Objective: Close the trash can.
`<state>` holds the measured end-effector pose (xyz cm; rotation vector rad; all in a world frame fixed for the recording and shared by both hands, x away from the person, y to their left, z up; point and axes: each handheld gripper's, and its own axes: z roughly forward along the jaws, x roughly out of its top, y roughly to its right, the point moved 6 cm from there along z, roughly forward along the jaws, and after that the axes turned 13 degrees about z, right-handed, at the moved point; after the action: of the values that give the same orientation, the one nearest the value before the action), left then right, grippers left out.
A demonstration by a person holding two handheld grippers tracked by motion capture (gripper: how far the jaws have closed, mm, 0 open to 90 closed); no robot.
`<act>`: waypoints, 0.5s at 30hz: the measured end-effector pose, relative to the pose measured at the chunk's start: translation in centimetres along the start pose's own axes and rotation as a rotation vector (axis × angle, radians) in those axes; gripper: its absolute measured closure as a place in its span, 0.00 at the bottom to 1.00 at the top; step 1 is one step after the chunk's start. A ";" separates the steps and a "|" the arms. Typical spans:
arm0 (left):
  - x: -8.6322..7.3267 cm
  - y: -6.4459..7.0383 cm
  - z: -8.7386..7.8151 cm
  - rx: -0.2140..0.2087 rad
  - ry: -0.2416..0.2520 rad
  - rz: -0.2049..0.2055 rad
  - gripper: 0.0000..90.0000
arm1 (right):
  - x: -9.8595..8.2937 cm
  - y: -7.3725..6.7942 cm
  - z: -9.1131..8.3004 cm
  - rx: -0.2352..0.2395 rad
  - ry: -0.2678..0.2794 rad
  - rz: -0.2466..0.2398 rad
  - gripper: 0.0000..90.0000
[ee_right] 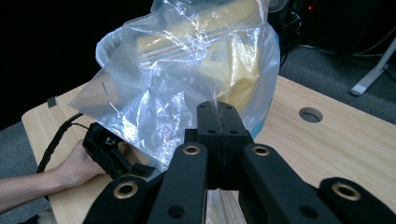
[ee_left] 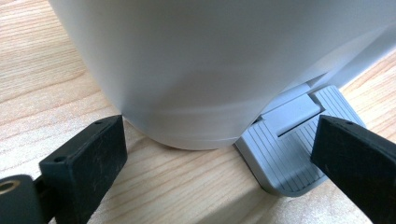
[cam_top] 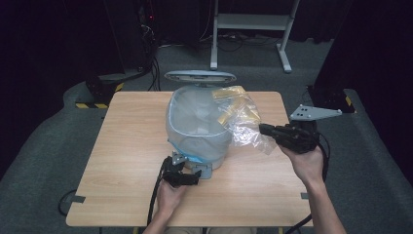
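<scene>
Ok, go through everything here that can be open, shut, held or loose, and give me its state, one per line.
Bin: upright on the table, lid up, lined with plastic.
Pedal: not pressed, between the open left jaws, untouched.
Bag: clear, yellow packets inside, held up beside the bin's rim.
Left gripper: open.
Right gripper: shut on the bag.

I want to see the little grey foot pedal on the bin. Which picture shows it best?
The left gripper view: the ribbed grey pedal sits large and sharp at the foot of the bin, by the left gripper. In the high view the pedal is a small grey tab. The right gripper view looks at the plastic bag.
</scene>
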<state>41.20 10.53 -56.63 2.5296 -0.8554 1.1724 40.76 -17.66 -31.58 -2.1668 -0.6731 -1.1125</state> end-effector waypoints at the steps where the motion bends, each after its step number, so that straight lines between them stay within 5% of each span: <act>1: 0.0 0.0 0.0 -0.001 0.001 -0.002 0.04 | 0.1 0.0 0.1 -0.001 0.000 -0.006 1.00; 15: 0.0 0.0 0.0 -0.002 0.001 -0.002 0.04 | 0.7 -0.4 1.7 0.017 -0.034 -0.009 1.00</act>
<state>41.20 10.51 -56.64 2.5282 -0.8526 1.1711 41.74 -16.02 -31.67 -2.1750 -0.7061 -1.0727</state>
